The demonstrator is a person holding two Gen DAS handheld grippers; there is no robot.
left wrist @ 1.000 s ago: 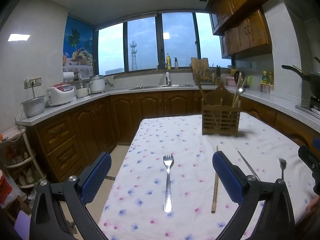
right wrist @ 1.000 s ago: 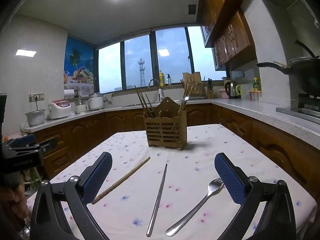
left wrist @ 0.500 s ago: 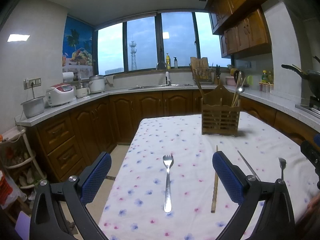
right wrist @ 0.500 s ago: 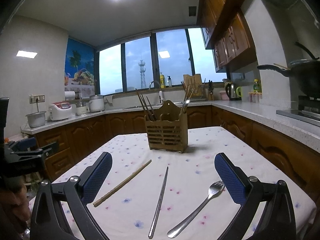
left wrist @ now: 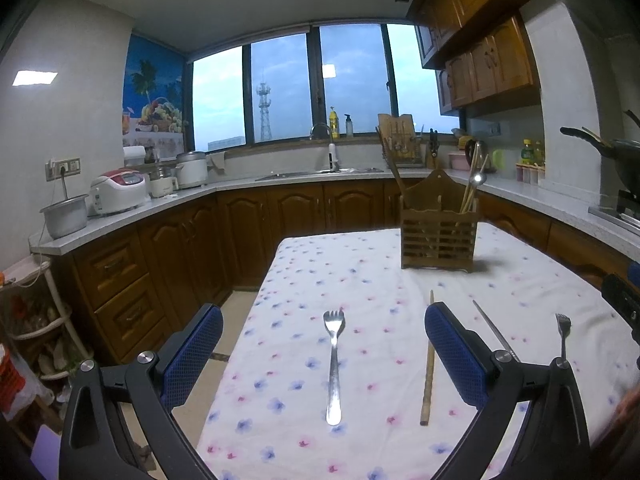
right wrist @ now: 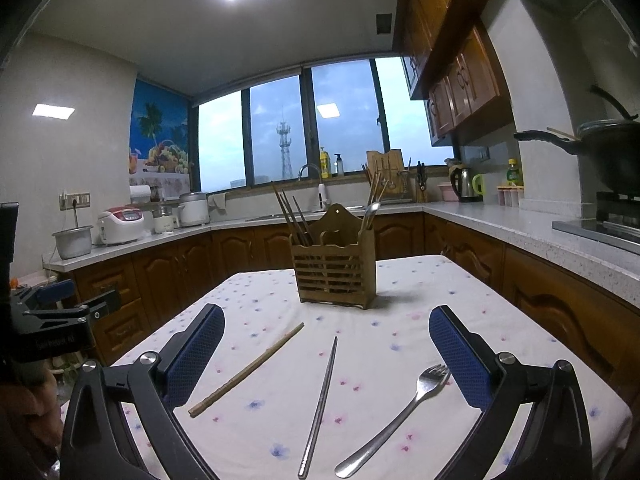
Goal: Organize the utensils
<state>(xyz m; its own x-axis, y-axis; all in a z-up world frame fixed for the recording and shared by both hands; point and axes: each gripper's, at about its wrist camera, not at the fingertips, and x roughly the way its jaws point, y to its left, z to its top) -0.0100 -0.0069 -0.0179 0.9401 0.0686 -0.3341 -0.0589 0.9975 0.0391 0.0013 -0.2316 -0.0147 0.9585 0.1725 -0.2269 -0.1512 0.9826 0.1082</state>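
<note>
A wooden utensil holder (left wrist: 439, 232) (right wrist: 334, 268) with chopsticks and a spoon in it stands at the far end of the floral tablecloth. A metal fork (left wrist: 333, 364) lies between the fingers of my open, empty left gripper (left wrist: 324, 356). A wooden chopstick (left wrist: 428, 360) (right wrist: 248, 368), a metal chopstick (left wrist: 494, 330) (right wrist: 319, 404) and a second fork (left wrist: 563, 334) (right wrist: 396, 416) lie further right. My right gripper (right wrist: 326, 356) is open and empty above the metal chopstick.
The table's left edge (left wrist: 244, 328) drops to the floor beside wooden cabinets (left wrist: 132, 280). Counters carry a rice cooker (left wrist: 118, 190), a pot (left wrist: 66, 216) and a kettle (right wrist: 462, 184). A wok (right wrist: 608, 152) sits on the stove at right. The left gripper shows in the right wrist view (right wrist: 60, 316).
The right gripper has drifted slightly forward and left, so the holder looks a little nearer. The left gripper and the utensils have not moved.
</note>
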